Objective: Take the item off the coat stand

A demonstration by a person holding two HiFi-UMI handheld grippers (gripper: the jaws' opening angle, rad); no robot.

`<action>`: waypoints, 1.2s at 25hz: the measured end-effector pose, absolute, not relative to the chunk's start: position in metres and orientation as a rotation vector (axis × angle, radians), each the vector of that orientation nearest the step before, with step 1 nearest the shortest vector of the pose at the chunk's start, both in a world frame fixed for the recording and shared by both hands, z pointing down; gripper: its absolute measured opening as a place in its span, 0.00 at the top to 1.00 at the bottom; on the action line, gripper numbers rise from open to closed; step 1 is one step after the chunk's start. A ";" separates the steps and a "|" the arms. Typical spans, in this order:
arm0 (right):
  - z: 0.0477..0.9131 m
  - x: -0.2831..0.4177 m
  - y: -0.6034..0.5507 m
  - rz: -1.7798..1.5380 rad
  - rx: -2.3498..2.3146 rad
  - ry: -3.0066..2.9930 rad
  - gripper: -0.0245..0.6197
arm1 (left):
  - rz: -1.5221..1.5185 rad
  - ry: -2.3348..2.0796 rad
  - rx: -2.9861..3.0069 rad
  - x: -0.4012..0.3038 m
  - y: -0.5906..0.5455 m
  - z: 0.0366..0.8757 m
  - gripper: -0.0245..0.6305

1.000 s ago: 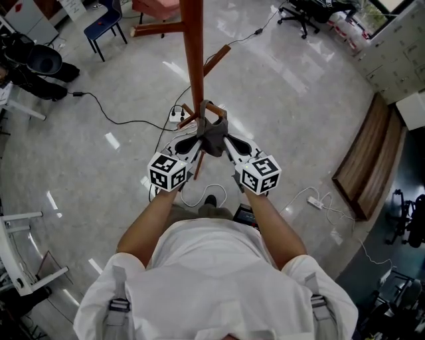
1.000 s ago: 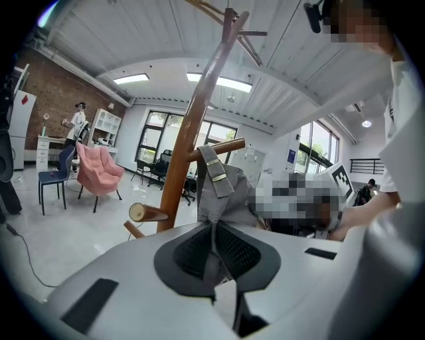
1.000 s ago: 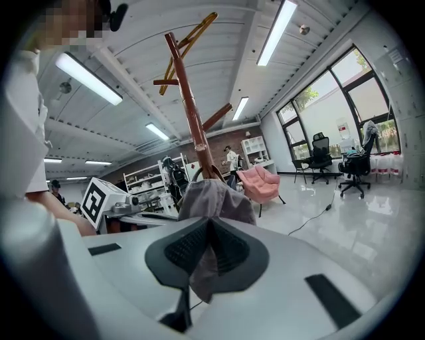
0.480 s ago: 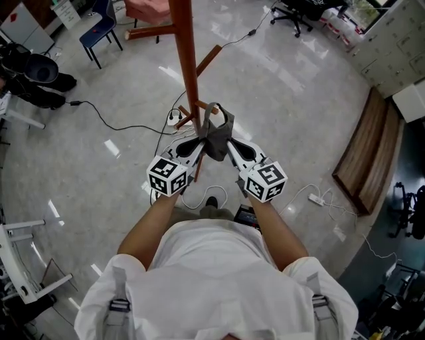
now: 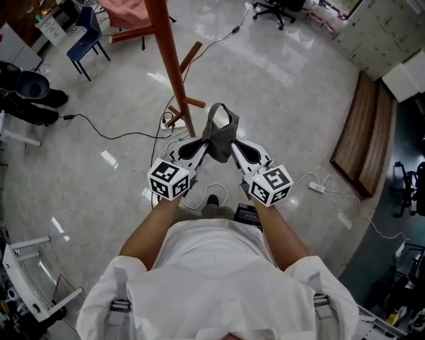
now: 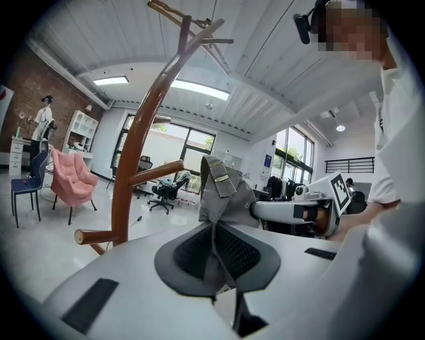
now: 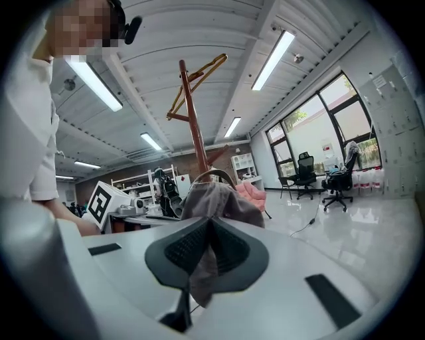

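Note:
A grey cloth item with a strap loop (image 5: 220,129) hangs between my two grippers, just right of the brown wooden coat stand (image 5: 169,66) and clear of its pegs (image 5: 188,103). My left gripper (image 5: 208,147) is shut on the cloth's left side, my right gripper (image 5: 230,147) is shut on its right side. In the left gripper view the cloth (image 6: 223,194) is pinched between the dark pads (image 6: 192,252), with the stand (image 6: 136,153) to the left. The right gripper view shows the cloth (image 7: 214,199) clamped in my right gripper (image 7: 209,260), the stand (image 7: 193,113) behind it.
Cables (image 5: 113,129) and a power strip (image 5: 317,187) lie on the glossy floor. A blue chair (image 5: 83,46) stands at the upper left, a wooden bench (image 5: 362,133) at the right, an office chair (image 5: 272,8) at the top. A pink armchair (image 6: 70,182) stands far off.
Both grippers have risen and drawn back with the grey cloth item. It was against the stand's pole and peg; now it hangs apart from them.

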State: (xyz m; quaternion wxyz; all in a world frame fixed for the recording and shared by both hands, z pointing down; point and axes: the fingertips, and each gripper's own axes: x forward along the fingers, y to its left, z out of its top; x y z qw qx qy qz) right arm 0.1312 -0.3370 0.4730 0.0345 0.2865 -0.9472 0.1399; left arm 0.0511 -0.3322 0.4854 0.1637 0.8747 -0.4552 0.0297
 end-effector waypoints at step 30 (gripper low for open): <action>0.463 0.083 -0.130 0.293 1.345 -2.805 0.92 | 0.027 -1.323 2.603 0.003 -0.145 0.472 0.91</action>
